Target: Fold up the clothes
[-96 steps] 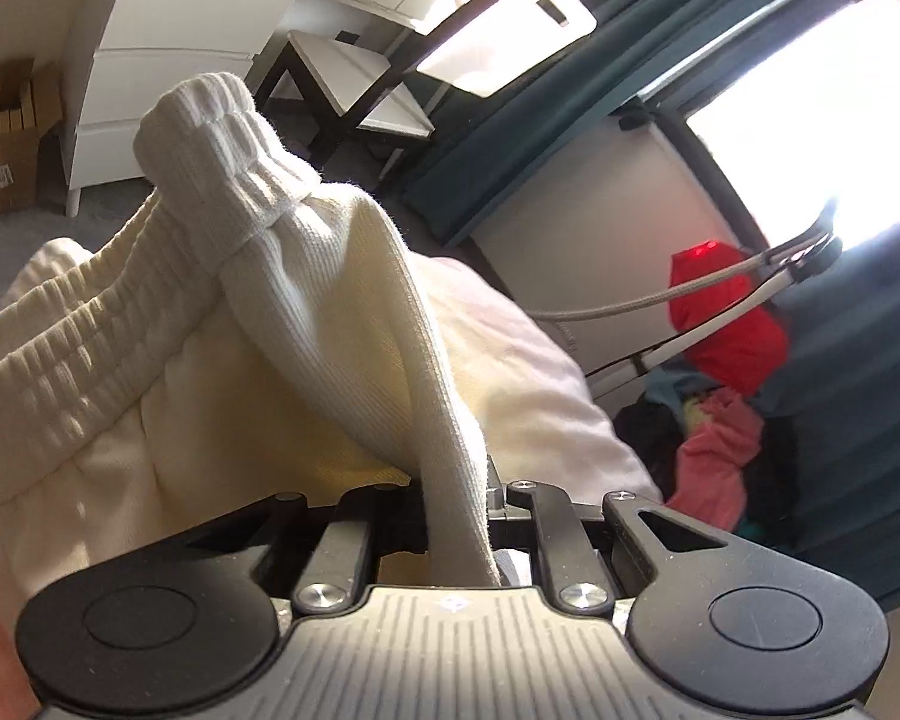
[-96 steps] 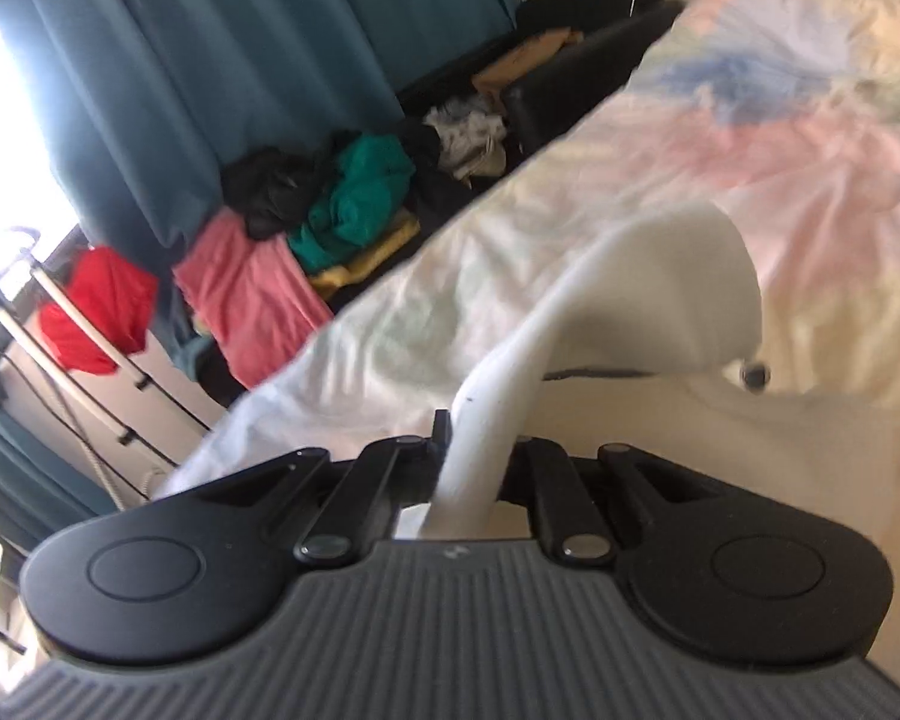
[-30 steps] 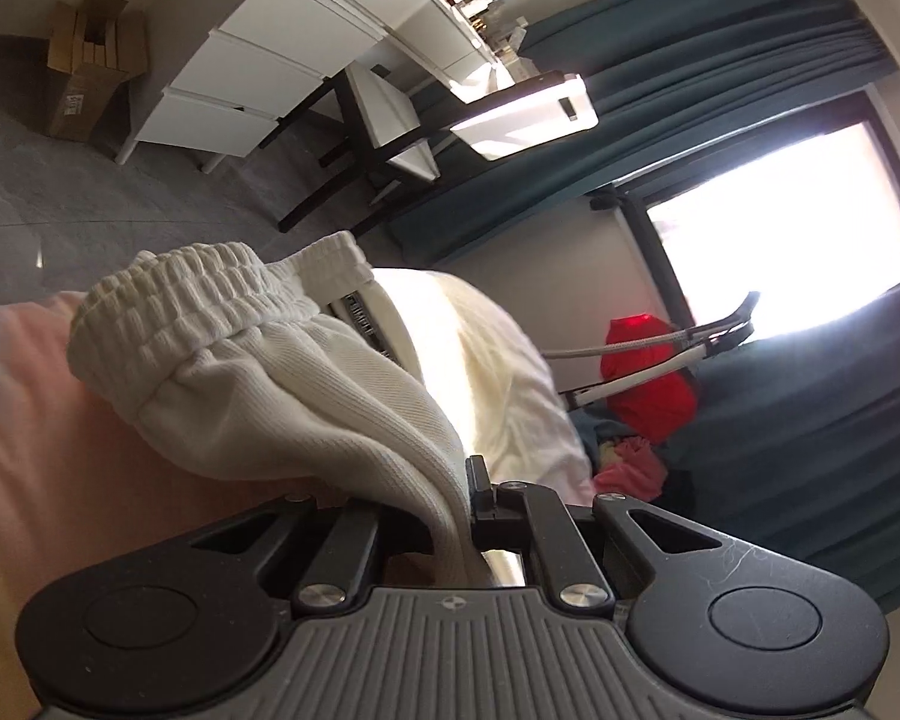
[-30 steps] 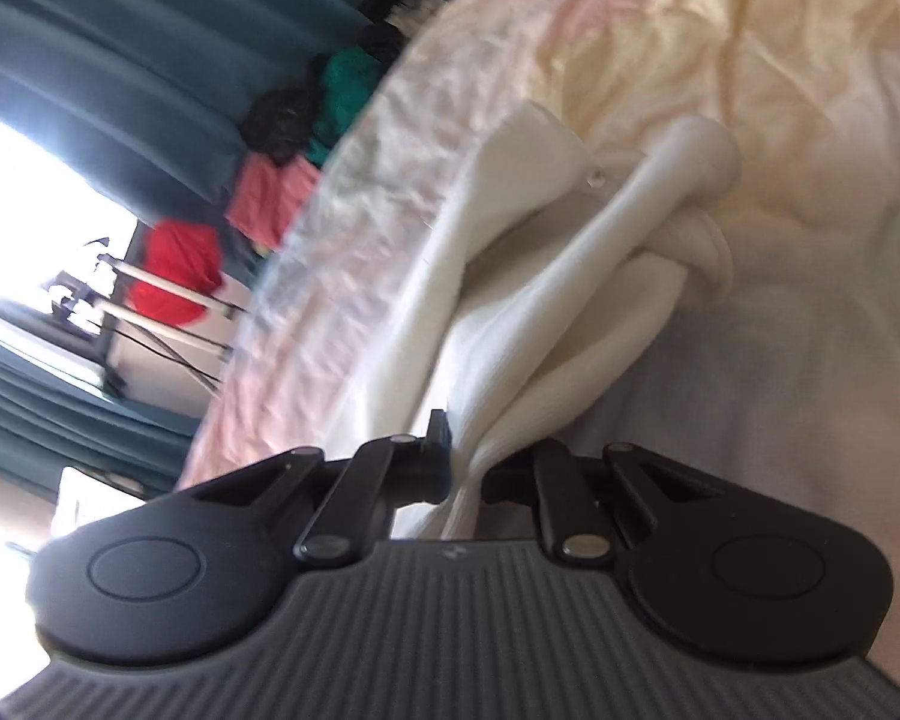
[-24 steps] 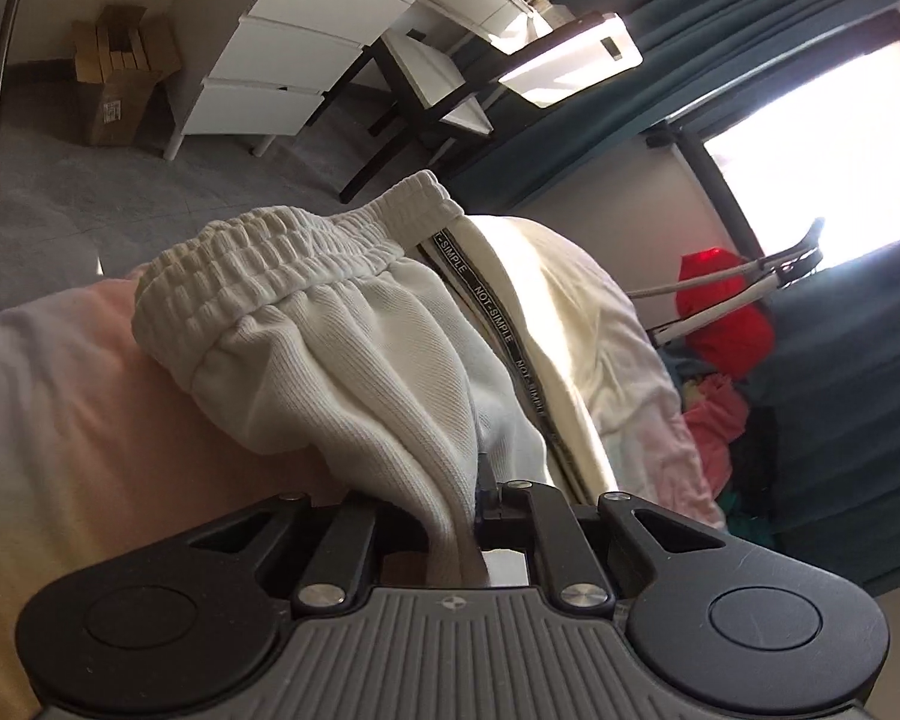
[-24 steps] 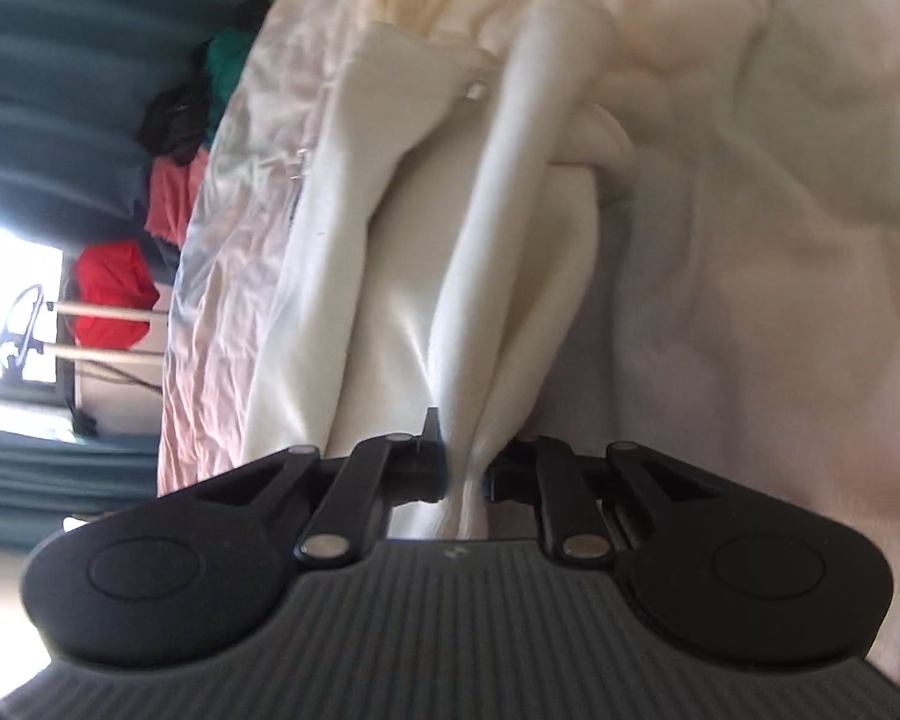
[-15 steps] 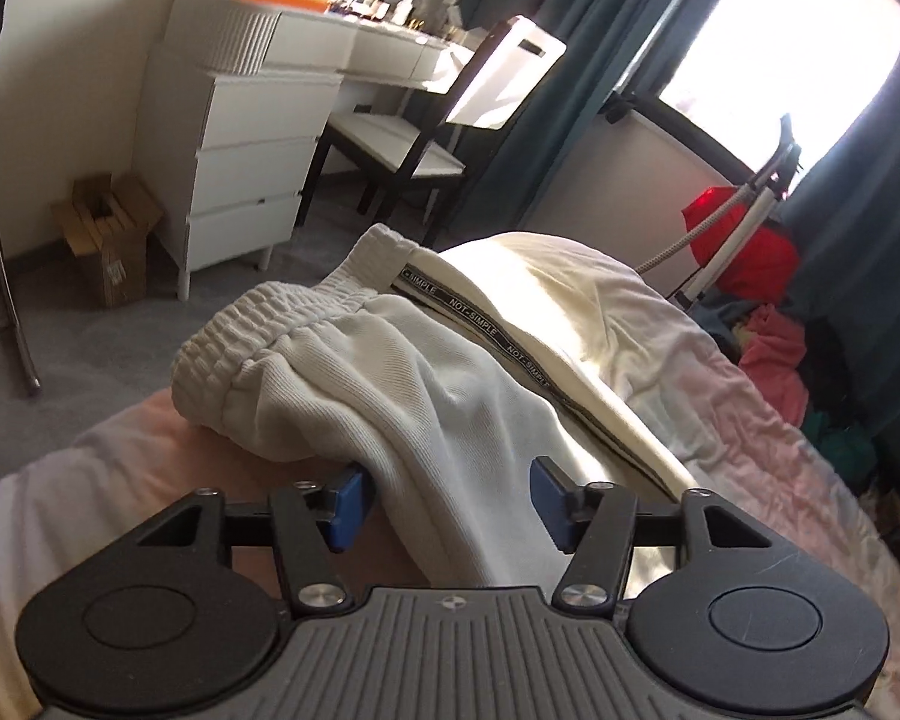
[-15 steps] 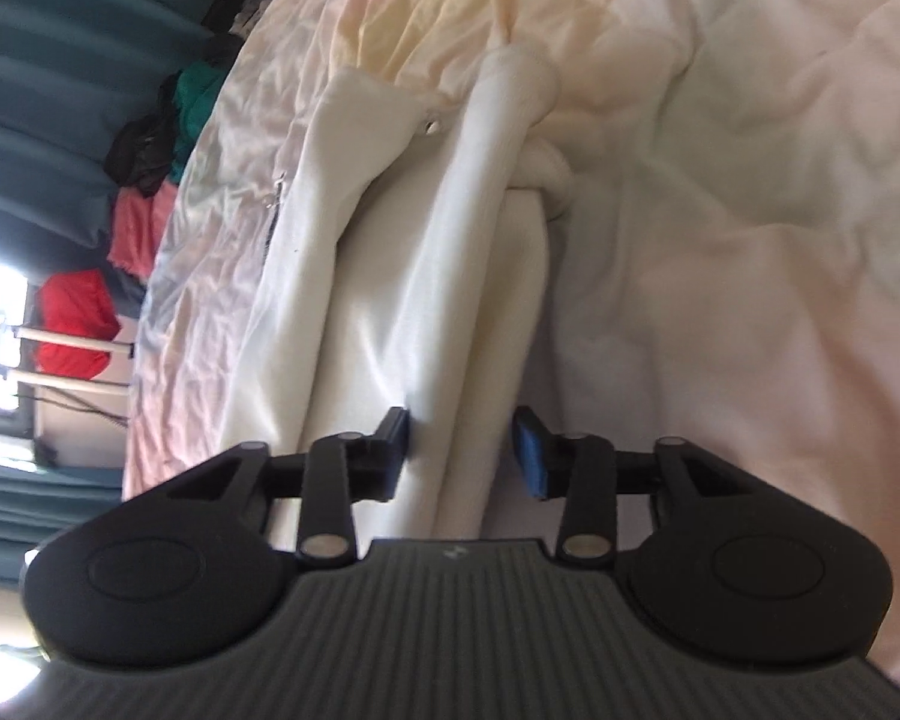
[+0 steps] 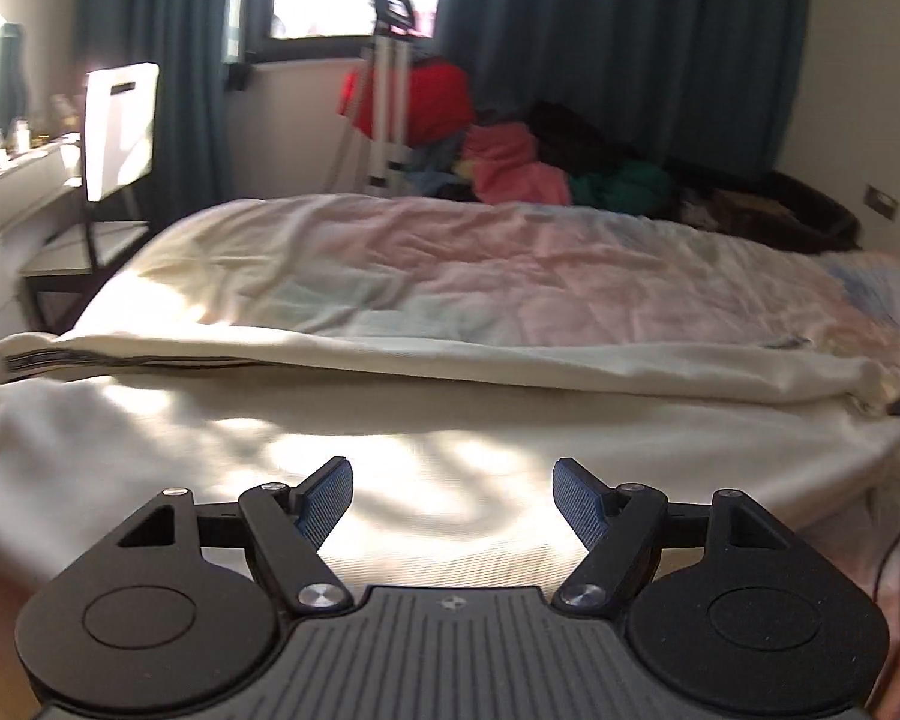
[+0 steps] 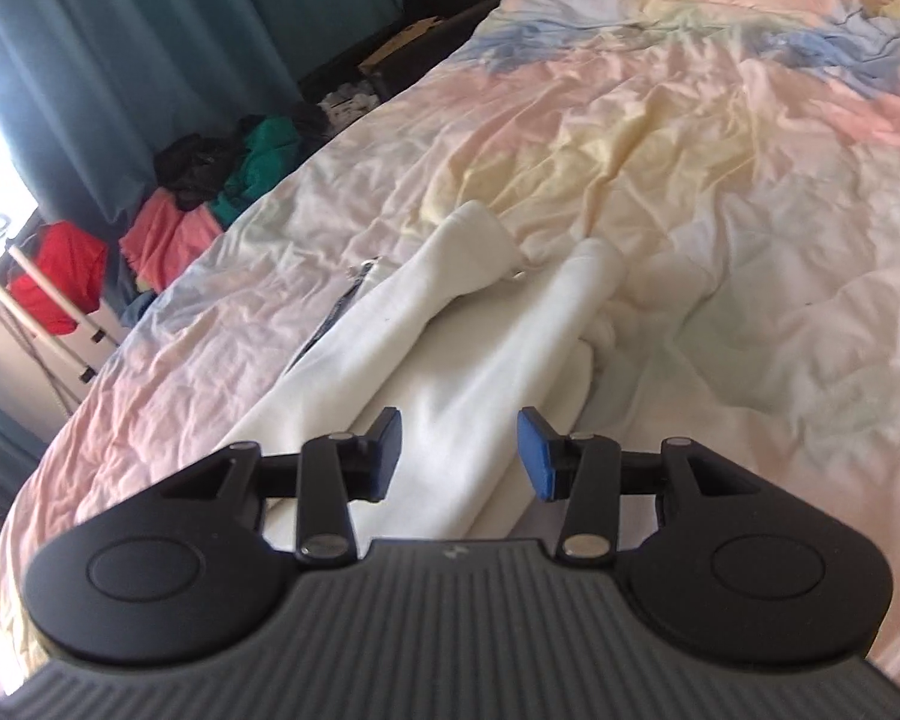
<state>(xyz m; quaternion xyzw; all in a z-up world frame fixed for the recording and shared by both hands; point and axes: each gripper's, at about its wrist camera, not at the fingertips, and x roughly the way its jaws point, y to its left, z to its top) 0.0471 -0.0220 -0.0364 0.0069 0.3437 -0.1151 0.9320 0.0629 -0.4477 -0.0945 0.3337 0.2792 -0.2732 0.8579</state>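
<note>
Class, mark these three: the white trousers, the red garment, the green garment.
white trousers [image 10: 486,360], right wrist view, on a leg.
red garment [image 9: 432,96], left wrist view, its middle.
green garment [image 10: 264,162], right wrist view, its middle.

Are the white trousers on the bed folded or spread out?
Folded lengthwise: the white trousers lie with one leg over the other on the bed.

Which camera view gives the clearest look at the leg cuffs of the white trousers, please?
The right wrist view shows them best: both cuffs of the white trousers lie in focus on the bed, beyond the open right gripper. The left wrist view shows only broad cloth past the open left gripper; the cuff end is blurred at its right edge.
</note>
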